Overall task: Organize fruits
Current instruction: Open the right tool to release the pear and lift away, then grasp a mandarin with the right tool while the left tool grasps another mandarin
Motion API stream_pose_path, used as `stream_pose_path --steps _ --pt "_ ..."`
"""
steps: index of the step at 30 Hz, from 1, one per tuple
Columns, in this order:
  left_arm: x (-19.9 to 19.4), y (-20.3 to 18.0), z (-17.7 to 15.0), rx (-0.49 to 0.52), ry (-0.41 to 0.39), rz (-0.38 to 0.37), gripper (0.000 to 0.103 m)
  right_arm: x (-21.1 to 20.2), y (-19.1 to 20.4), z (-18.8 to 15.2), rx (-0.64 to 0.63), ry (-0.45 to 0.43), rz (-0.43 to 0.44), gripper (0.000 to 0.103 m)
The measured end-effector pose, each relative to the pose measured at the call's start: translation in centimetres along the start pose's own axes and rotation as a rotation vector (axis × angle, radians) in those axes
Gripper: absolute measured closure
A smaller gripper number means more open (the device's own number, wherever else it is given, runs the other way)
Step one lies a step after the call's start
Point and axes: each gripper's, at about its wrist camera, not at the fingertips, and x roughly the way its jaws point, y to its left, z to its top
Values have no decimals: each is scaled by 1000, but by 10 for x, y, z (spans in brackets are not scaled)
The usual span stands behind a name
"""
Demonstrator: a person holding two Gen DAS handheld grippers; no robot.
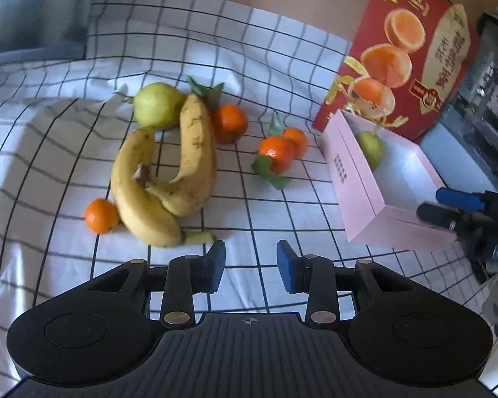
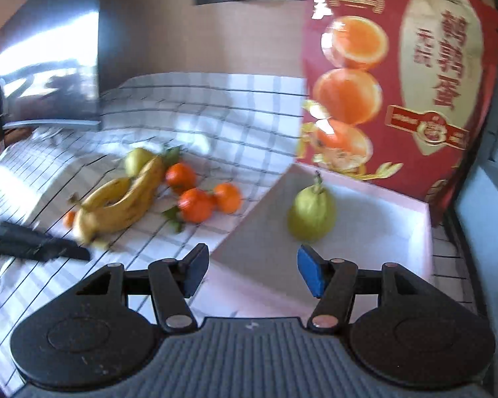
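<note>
- Fruits lie in two places: most are loose on the checked cloth (image 1: 282, 66) left of the pink box (image 1: 358, 192), and one green pear (image 2: 312, 212) stands upright inside that box, stem up, near its back wall.
- Left of the pink box on the cloth: two tangerines (image 1: 282, 151) touching each other with green leaves, then a third tangerine (image 1: 229, 122) with leaves, then two curved, brown-freckled bananas (image 1: 169, 179) joined at the stem.
- A second pear (image 1: 156, 104), smooth, round and yellow-green, touches the bananas on their far side; a small tangerine (image 1: 100, 215) sits against their near-left side, farthest from the box.
- The left claw (image 1: 250, 267) hovers tilted down over bare cloth, near-left of the pink box and just short of the bananas; its blue-padded jaws stand apart with nothing between them.
- The right claw (image 2: 253, 270) angles down over the near edge of the pink box, just short of the pear inside; its jaws stand apart and empty. The view is blurred.
- The pink box is a shallow, matte cardboard tray with a pale, flat floor and printed text on its outer wall.
- Behind the pink box stands a glossy red carton (image 1: 411, 53) printed with halved oranges.
- The cloth is white with a thin black grid, rumpled into soft folds.
</note>
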Motion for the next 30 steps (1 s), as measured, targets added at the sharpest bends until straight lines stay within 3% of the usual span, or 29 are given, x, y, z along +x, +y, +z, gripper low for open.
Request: stream_pose_path --steps 3,7,11,12,14,16,18,26,30 --pt "-10 4 6 -15 -70 22 65 2 23 -11 -63 9 -22 43" --pt "-38 35 21 -131 -238 84 65 -1 48 -22 -124 4 -14 43" --pt "-50 81 32 -257 -312 172 65 -3 64 -35 -173 24 6 43" --pt "-48 94 33 -279 -311 187 65 -1 67 -37 -178 33 5 43" --pt "-35 111 33 -294 -230 201 65 2 69 -41 -168 52 15 43" --pt "-13 124 31 -281 -108 157 66 4 71 -45 -146 75 25 43" --pt "1 128 24 -265 -59 131 67 6 74 -48 -139 92 31 43" --pt "8 123 17 -218 -56 132 67 6 86 -55 -163 120 46 43" --pt "4 115 12 -160 -35 134 64 6 89 -40 -183 82 67 43"
